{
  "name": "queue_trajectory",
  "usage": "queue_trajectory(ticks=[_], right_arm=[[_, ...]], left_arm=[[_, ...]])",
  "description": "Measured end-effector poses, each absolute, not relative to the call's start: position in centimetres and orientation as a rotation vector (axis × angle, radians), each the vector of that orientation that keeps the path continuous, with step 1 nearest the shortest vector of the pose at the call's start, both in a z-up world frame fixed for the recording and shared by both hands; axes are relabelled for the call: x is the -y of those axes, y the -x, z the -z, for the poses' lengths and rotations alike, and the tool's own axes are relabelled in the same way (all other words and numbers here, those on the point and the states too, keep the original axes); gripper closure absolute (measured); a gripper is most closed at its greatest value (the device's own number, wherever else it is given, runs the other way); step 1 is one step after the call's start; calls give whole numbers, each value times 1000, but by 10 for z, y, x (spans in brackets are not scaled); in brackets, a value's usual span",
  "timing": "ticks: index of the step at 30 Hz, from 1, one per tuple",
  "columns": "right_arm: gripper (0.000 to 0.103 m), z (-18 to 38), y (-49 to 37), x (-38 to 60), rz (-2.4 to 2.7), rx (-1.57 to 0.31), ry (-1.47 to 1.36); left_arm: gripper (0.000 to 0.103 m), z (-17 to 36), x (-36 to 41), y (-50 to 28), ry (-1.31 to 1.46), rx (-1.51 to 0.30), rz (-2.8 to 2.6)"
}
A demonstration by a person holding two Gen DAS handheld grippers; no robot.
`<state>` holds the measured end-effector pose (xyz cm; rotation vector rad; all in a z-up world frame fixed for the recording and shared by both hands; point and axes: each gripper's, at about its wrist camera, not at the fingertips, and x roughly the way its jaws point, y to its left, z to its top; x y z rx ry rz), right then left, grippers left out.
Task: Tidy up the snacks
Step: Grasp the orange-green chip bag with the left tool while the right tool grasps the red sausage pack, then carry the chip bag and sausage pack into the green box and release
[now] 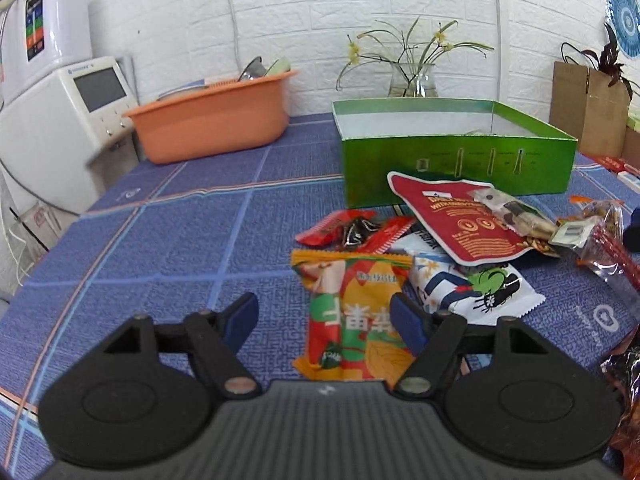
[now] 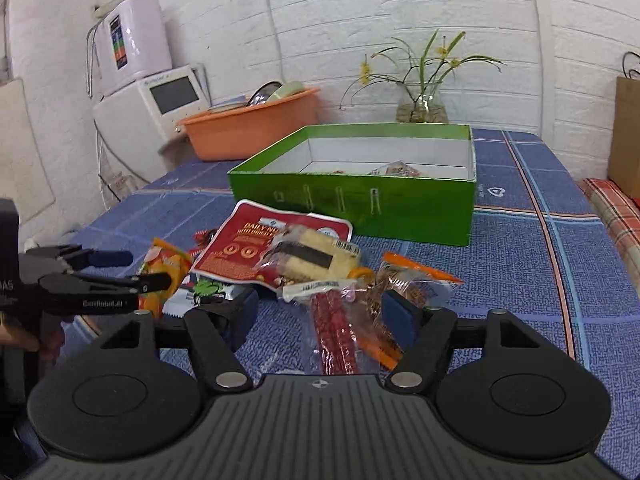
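Loose snack packets lie in a heap on the blue tablecloth (image 1: 160, 240) in front of an open green box (image 1: 456, 160) (image 2: 360, 204). My left gripper (image 1: 324, 318) (image 2: 136, 270) is open, low over an orange snack packet (image 1: 352, 320) (image 2: 168, 264) that lies between its fingers; the left pad is clear of it. My right gripper (image 2: 322, 314) is open around a clear pack of red sausage sticks (image 2: 336, 332), without pressing it. A red pouch (image 1: 452, 220) (image 2: 256, 248), a white packet (image 1: 472, 288) and a clear pack of rolls (image 2: 316, 258) lie further on. The box holds a few snacks (image 2: 394, 169).
An orange basin (image 1: 212, 128) (image 2: 252, 128) with dishes stands at the back left beside a white appliance (image 1: 60, 120). A glass vase (image 2: 422, 104) with flowers is behind the box. A brown paper bag (image 1: 588, 108) stands at the right. Bare cloth lies left of the heap.
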<state>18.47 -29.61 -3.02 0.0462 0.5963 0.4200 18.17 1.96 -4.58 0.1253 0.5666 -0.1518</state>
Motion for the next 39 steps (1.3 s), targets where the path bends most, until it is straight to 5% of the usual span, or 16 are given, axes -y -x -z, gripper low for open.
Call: queue_trajectory(ticks=[5,8,9,12,13,14,25,39], right_arm=[[12,45,-191,275,-396,-660,117],[12,56,-189,275,-377,-691,152],[14,59,-190,276,-376,-702,153],[33,63,-189,281,-386,-705,132],[41,63,-188,281,-391,-705,133],[42,62,-188,281,-397,-706,133],[44,38,-165,280,-349,-537,127],[45,5,-208,249,-292,-467,71]], left_arm=[[21,53,-19,-192,-77,-636,208],[0,60,-14,-196,-84,-649,231],[1,61,-14,-196,-81,-642,247],[19,59,-17,-195,-51,-620,286],[48,59,-20,-194,-38,-606,291],[55,58,-22,-193,-29,-600,284],[57,40,-43,-164,50,-592,297],[57,-33,14,-197,-19,-366,342]])
